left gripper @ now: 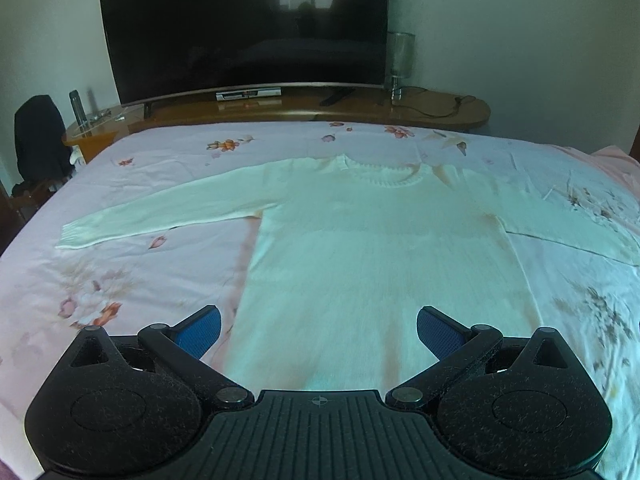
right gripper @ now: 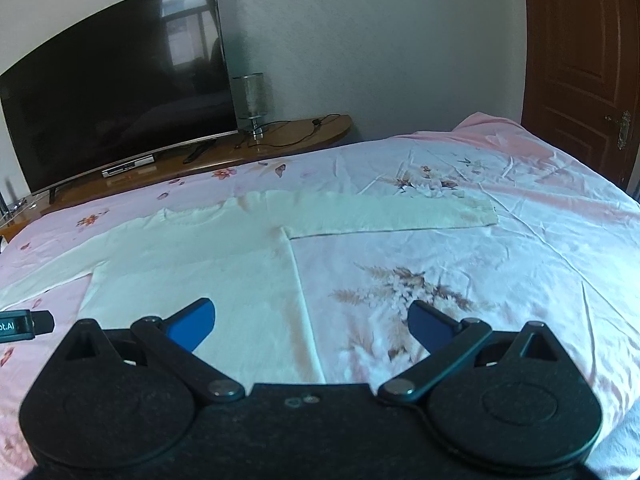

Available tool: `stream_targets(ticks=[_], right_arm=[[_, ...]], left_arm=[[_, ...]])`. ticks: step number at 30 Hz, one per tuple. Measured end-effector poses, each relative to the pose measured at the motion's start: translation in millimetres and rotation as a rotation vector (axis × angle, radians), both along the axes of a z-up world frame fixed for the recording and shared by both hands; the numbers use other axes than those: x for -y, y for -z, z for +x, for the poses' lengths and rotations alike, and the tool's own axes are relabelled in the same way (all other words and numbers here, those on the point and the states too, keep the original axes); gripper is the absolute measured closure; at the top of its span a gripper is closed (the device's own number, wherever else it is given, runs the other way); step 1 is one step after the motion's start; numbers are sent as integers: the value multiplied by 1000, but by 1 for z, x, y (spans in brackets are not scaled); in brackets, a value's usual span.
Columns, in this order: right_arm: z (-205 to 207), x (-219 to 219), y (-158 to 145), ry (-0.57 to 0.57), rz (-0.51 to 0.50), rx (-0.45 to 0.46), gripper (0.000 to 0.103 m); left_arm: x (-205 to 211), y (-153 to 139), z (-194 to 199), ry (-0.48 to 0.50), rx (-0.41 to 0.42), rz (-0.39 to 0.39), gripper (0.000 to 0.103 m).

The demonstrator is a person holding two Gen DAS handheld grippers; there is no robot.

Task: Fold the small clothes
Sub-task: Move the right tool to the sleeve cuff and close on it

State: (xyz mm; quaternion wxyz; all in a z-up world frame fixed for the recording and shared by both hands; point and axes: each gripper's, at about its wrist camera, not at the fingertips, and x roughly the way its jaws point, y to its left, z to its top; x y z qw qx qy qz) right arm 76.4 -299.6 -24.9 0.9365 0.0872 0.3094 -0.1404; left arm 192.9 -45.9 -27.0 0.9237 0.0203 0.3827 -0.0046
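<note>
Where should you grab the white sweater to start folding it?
Probably by a sleeve cuff. The white sweater lies flat and face up on the bed sheet, both sleeves stretched straight out. The right hand-held gripper, open, could come from the outer side to pinch the right sleeve's cuff at its free edge and carry it across the chest. The left hand-held gripper is open too.

Ahead of the left gripper (left gripper: 319, 330), jaws spread wide, only the flat sweater (left gripper: 360, 248) lay on the bedsheet (left gripper: 120, 280), nothing upright in its path. Ahead of the right gripper (right gripper: 312, 326), also spread, the sheet lay flat too. Far beyond both, the television (left gripper: 244, 28), lamp (left gripper: 400, 64) and wooden shelf (left gripper: 440, 110) closed off the bed's far edge.
</note>
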Motion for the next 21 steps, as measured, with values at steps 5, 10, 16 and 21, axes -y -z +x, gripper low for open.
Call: stream_targets(ticks=[5, 10, 16, 21], right_arm=[[36, 20, 9, 27, 21, -4, 1], [73, 40, 22, 56, 20, -23, 1], [112, 70, 41, 84, 35, -61, 6], [138, 104, 62, 131, 68, -90, 16]], left_arm=[[15, 12, 38, 6, -15, 6, 0], [31, 24, 77, 9, -30, 6, 0], [53, 37, 118, 9, -44, 13, 0], [77, 47, 146, 21, -53, 26, 0]])
